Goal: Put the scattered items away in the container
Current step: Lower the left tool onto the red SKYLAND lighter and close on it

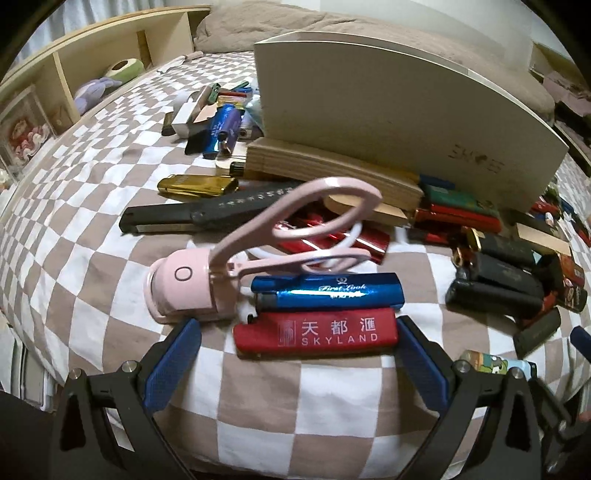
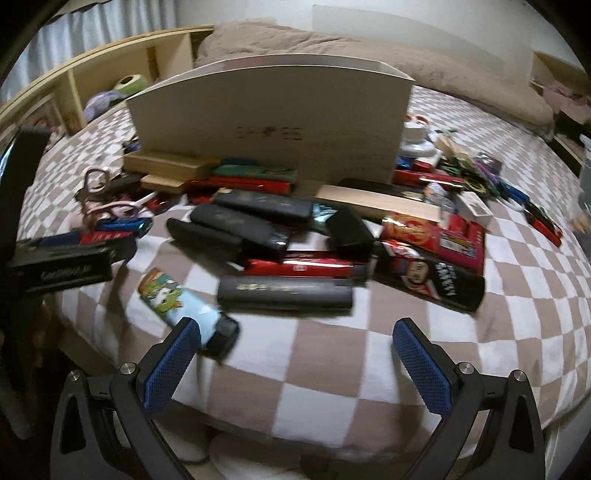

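A bed [image 1: 92, 177] with a brown-and-white checked cover fills the room. A wooden shelf [image 1: 74, 62] runs along its left side, holding plush toys. A brown blanket [image 2: 443, 74] lies bunched by the pale wall [image 2: 443, 22].

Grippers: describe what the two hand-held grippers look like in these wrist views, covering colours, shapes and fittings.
The left gripper and right gripper look alike. Each has two flat blue fingers with a fine mesh texture, mounted on black angular frames with triangular cut-outs and round silver bolts. No cables or sleeves show.
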Tool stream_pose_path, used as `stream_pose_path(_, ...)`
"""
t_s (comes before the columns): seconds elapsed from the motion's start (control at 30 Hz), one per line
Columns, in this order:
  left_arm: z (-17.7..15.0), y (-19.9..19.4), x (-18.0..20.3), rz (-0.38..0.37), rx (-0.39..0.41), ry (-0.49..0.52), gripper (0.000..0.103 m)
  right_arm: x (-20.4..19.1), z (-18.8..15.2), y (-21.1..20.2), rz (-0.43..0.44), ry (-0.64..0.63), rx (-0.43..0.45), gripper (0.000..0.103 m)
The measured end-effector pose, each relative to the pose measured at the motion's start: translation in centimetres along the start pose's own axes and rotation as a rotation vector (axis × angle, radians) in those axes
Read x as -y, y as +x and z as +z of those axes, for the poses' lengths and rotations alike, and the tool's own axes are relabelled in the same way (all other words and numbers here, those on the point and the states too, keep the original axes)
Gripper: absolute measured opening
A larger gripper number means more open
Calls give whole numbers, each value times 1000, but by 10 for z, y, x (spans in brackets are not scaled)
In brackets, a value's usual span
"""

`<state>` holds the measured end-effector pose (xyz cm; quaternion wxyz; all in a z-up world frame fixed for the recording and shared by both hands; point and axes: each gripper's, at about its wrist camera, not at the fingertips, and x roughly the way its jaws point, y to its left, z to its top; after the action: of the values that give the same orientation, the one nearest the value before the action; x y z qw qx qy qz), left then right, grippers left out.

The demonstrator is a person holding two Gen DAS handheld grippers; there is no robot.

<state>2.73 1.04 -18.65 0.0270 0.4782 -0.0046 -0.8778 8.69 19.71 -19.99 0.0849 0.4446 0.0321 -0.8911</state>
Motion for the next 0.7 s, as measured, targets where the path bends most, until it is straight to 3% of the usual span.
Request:
stream_pose_path(0.2,0,-1,1,10,11,6,103,-14,-1,5,-15,-60,-6,103)
stream_pose_path(0.7,-11,-13,-13,-109,2,-31,103,27,3,10,-87,105,0,103)
